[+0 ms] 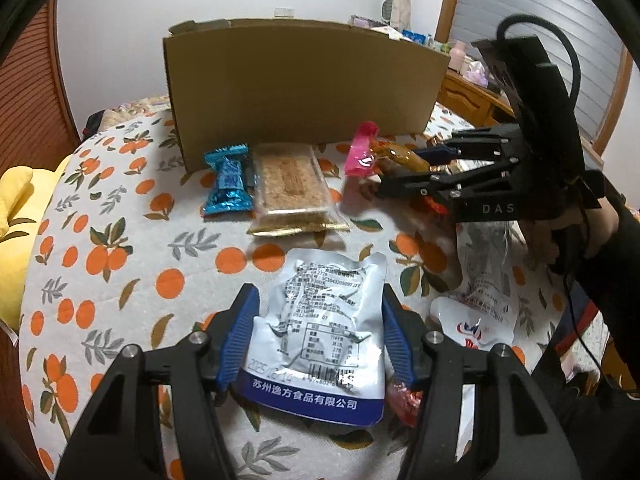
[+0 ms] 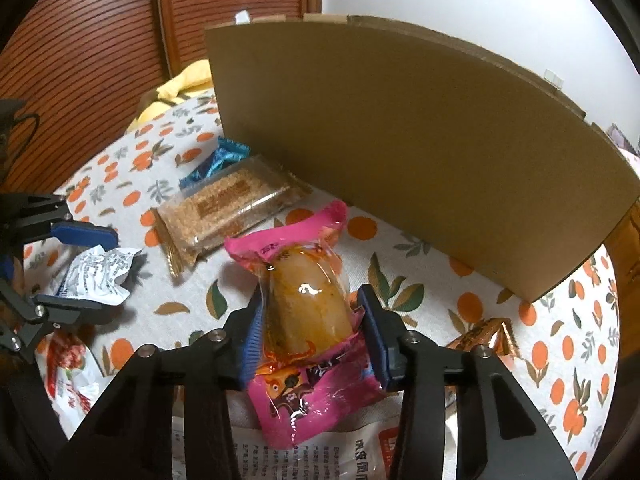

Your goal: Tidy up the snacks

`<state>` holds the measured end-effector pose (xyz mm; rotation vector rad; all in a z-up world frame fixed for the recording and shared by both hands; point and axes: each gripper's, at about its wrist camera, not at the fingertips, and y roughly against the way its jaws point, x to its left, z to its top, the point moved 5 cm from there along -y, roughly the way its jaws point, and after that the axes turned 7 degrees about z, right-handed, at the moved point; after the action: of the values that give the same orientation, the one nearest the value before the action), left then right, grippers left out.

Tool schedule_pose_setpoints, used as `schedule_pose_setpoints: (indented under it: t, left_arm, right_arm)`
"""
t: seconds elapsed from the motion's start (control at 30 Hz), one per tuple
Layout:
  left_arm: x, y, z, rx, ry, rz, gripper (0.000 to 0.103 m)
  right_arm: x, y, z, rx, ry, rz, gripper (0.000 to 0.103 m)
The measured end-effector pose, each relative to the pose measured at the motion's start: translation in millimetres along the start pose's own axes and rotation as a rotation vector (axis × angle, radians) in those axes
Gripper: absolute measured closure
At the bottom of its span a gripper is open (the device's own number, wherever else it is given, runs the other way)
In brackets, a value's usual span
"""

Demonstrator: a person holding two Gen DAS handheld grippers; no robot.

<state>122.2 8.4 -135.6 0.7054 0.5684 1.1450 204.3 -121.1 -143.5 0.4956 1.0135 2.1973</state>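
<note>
My left gripper (image 1: 318, 294) is shut on a silver pouch (image 1: 320, 340) with printed text and a blue bottom band; its blue pads press on both long edges. From the right wrist view that pouch (image 2: 96, 276) looks crumpled between the left gripper's fingers (image 2: 84, 234). My right gripper (image 2: 310, 296) is shut on a pink packet (image 2: 308, 392) holding a glossy brown snack, with the pads against the bulge. In the left wrist view the pink packet (image 1: 362, 150) pokes out of the right gripper (image 1: 400, 168), just in front of the cardboard box (image 1: 300, 84).
A blue foil snack (image 1: 228, 188) and a grain bar in clear wrap (image 1: 292, 188) lie by the box on the orange-print cloth (image 1: 120, 240). More pouches (image 1: 472, 328) lie at right, a small red candy (image 1: 404, 400) near my left fingers, and an orange-brown candy (image 2: 484, 336).
</note>
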Motion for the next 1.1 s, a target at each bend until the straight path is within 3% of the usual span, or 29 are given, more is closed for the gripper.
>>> schedule_pose_setpoints:
  t: [0.33, 1.1]
  left_arm:
    - [5.5, 14.1, 23.3, -0.059, 0.017, -0.004, 0.044]
    - [5.7, 46.1, 122.6, -0.226, -0.027, 0.025, 0.044]
  right_arm:
    - [2.5, 12.8, 1.2, -0.042, -0.017, 0.014, 0.06]
    - [4.7, 79.2, 35.0, -0.201, 0.004, -0.027, 0.06]
